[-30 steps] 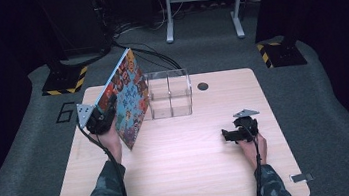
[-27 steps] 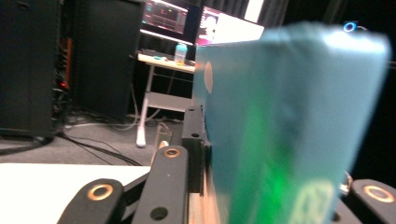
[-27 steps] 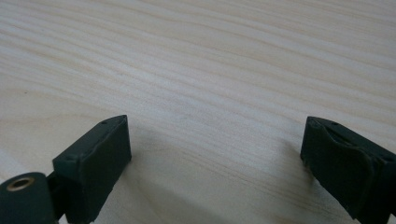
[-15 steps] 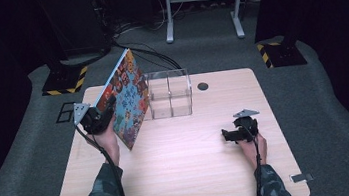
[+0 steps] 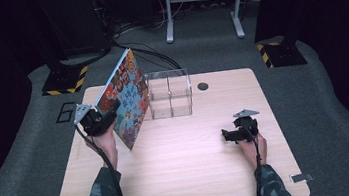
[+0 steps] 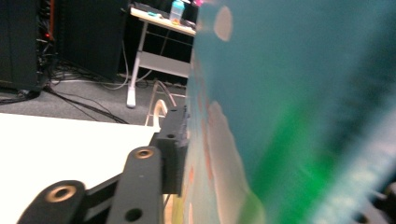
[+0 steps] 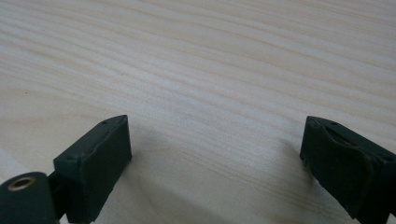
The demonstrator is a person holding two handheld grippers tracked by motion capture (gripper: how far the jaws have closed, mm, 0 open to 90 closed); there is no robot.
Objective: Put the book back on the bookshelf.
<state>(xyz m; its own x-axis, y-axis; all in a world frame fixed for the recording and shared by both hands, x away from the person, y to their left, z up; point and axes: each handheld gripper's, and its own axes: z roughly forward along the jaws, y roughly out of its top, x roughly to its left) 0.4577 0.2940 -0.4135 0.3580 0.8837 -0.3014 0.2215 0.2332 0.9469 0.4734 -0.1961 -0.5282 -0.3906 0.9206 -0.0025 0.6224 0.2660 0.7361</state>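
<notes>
Overhead, a pale wooden table (image 5: 182,177) is standing on grey carpet in a dark room, with black stands carrying yellow-and-black striped bases (image 5: 64,81) at the far left and right, a white metal frame (image 5: 201,4) beyond, and cables trailing across the floor behind the far edge. A clear plastic box (image 5: 169,93) with a divider is sitting near the table's far edge, and a small dark round hole (image 5: 203,86) is showing just to its right.

The colourful book (image 5: 125,101) is standing tilted on its lower corner at the left of the table, its upper end leaning toward the far left, right beside the clear box. The left gripper (image 5: 97,120) is sitting at the book's left edge; its jaws have just been opening, with the book between them, and one black jaw is lying against the cover in the left gripper view. Compared with a second ago, the book is tilting much as before.

The right gripper (image 5: 237,131) is resting near the right side of the table, jaws spread wide over bare wood, where it was earlier.
</notes>
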